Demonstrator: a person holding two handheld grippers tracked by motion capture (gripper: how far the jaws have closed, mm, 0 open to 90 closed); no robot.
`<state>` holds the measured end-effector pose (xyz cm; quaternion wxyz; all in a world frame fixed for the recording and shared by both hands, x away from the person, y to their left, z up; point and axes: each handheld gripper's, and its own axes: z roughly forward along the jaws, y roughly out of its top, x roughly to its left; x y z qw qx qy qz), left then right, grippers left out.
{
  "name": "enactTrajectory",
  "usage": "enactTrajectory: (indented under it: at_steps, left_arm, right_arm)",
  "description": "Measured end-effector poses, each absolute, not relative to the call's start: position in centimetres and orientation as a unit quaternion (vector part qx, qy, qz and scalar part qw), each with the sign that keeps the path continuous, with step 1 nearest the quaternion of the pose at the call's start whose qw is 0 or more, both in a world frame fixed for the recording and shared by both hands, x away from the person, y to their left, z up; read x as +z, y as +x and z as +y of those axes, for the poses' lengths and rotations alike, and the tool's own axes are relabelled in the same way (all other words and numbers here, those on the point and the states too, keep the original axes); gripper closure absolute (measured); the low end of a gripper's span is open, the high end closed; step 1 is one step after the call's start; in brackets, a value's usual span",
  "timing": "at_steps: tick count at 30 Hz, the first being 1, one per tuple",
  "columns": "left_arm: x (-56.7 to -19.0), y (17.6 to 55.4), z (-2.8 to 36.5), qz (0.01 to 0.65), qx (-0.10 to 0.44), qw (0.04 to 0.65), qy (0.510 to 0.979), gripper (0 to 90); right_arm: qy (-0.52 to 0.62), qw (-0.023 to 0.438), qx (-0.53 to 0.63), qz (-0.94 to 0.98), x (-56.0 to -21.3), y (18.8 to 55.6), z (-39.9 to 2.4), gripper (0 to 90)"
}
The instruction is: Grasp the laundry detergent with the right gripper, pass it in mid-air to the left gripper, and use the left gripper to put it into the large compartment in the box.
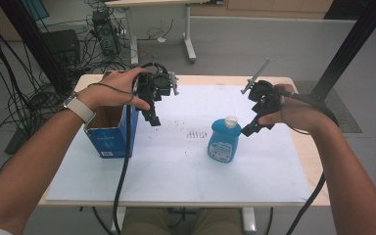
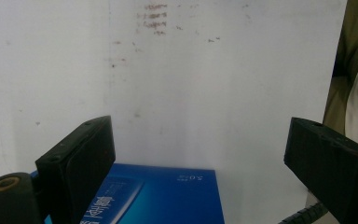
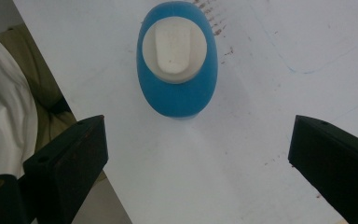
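A white sheet (image 1: 176, 161) covers most of the table (image 1: 318, 166), leaving a wooden strip bare along the right and far edges. The middle and near part of the sheet lie open, with a blue box (image 1: 112, 134) at the left edge and a blue bottle (image 1: 223, 139) standing upright near the centre. The left gripper (image 1: 152, 115) hangs just above the box's right rim, jaws spread with nothing between them. The right gripper (image 1: 254, 128) sits just right of the bottle's white cap (image 1: 231, 121), near it but apart. Its jaws are spread wide too, and from its own view the bottle (image 3: 177, 60) stands ahead of them, not between.
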<state>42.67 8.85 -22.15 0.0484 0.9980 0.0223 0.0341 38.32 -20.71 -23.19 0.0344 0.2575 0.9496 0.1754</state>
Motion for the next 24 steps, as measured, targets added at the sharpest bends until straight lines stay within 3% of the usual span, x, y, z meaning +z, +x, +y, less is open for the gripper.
enactTrajectory:
  at_steps: [24]
  left_arm:
    - [-22.9,42.6,8.6,0.023,0.027,0.046,0.998,9.1]
  right_arm:
    - [0.253,0.053,0.222,0.940,-25.6,37.4,-21.2,5.1]
